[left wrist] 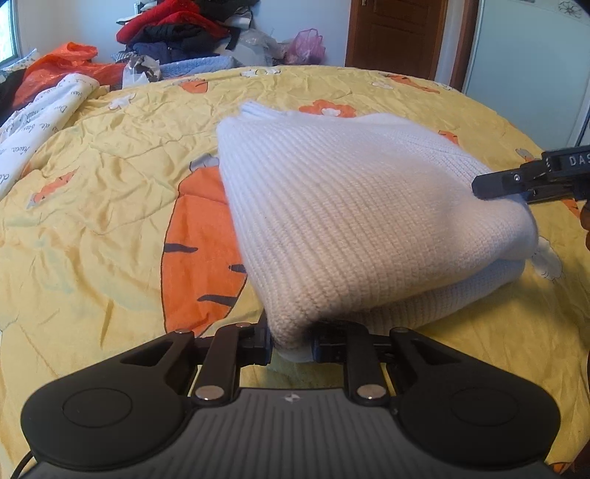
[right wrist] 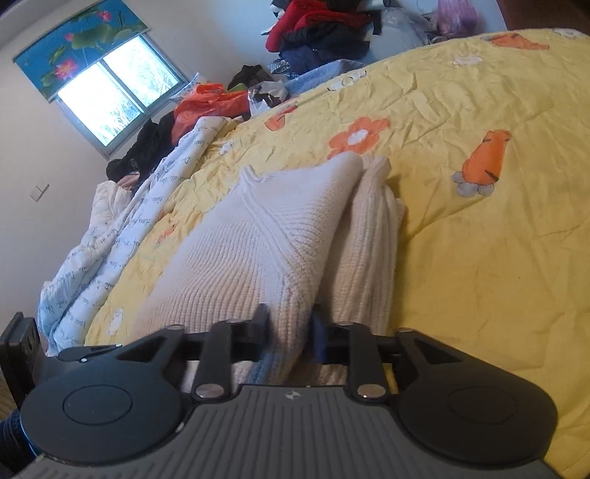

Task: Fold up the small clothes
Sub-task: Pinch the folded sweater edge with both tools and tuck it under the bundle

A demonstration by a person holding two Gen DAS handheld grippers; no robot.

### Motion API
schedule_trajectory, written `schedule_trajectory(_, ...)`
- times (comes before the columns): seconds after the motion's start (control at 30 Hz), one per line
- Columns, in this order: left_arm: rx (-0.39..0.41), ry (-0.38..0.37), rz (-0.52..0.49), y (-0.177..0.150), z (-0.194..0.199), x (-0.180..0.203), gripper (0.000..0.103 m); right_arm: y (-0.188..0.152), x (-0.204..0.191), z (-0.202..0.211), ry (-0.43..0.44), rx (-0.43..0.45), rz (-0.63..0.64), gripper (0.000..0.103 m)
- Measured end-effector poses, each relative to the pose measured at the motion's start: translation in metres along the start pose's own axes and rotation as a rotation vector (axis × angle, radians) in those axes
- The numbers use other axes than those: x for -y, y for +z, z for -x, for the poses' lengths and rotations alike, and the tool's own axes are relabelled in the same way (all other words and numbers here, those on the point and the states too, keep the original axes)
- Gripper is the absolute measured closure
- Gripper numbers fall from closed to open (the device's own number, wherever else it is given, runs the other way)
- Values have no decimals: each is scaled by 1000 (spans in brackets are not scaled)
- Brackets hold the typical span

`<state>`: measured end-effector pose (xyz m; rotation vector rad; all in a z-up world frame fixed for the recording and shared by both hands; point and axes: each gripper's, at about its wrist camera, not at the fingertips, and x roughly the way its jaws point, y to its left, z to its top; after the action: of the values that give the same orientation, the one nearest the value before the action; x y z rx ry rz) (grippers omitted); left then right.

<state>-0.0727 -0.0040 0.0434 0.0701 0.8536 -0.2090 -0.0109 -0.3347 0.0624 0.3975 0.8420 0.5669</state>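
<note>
- Left gripper pinches the near corner of the white knit sweater.
- Right gripper clamps another sweater edge.
- Sweater lies half-folded ahead of both.
- Bare yellow quilt spreads around; clothes pile well beyond.

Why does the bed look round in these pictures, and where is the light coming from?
Left wrist view: the fisheye lens bows the yellow quilt; the white sweater looks slightly soft. Right wrist view: the same curving, tilted; daylight enters through the window, which is overexposed.
</note>
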Motion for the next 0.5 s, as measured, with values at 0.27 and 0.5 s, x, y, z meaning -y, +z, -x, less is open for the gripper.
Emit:
schedule_trajectory(0.27, 28, 6, 34, 1, 12, -3, 81, 66, 19, -3, 49, 94, -107, 32)
schedule_trajectory(0.5, 65, 36, 10, -1, 23, 3, 81, 90, 29, -78, -50, 0, -137, 37)
